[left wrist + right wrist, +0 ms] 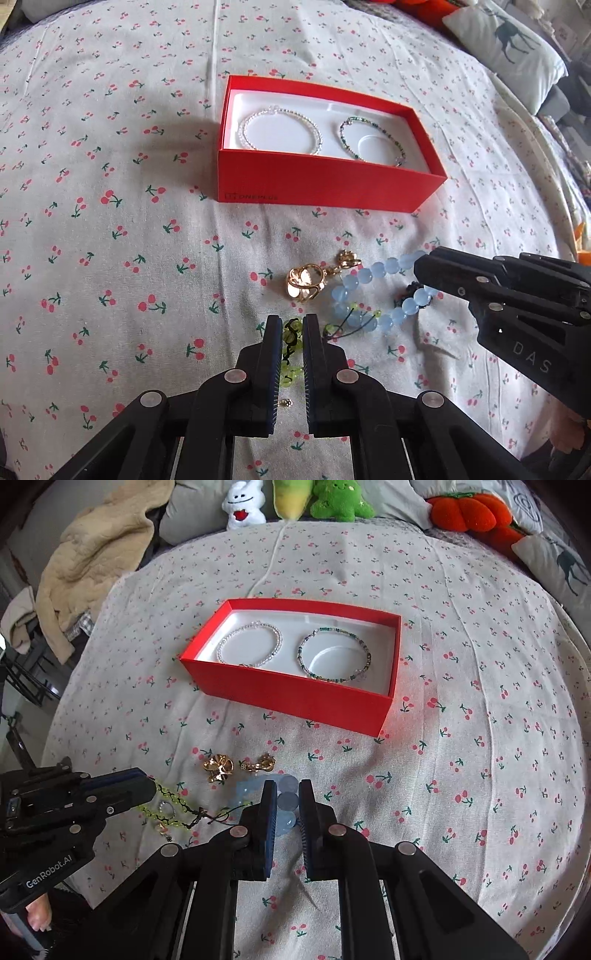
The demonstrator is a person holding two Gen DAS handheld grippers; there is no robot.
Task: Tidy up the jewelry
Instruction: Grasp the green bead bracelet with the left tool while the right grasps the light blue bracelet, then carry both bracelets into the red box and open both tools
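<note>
A red box [325,181] [295,698] on the cherry-print cloth holds a clear bead bracelet [279,129] [249,642] and a green bead bracelet [373,140] [334,655]. In front of it lie two gold pieces [306,282] [218,768], a blue bead bracelet [384,291] [286,803] and a green-yellow bead bracelet [290,343] [170,805]. My left gripper [289,323] [149,788] is shut on the green-yellow bracelet. My right gripper [287,788] [419,271] is shut on the blue bracelet.
Plush toys [332,498] and an orange plush [469,511] line the far edge. A beige blanket [92,554] lies at the far left, a deer-print pillow [513,48] at the far right. A tiny gold stud [287,403] lies between my left fingers.
</note>
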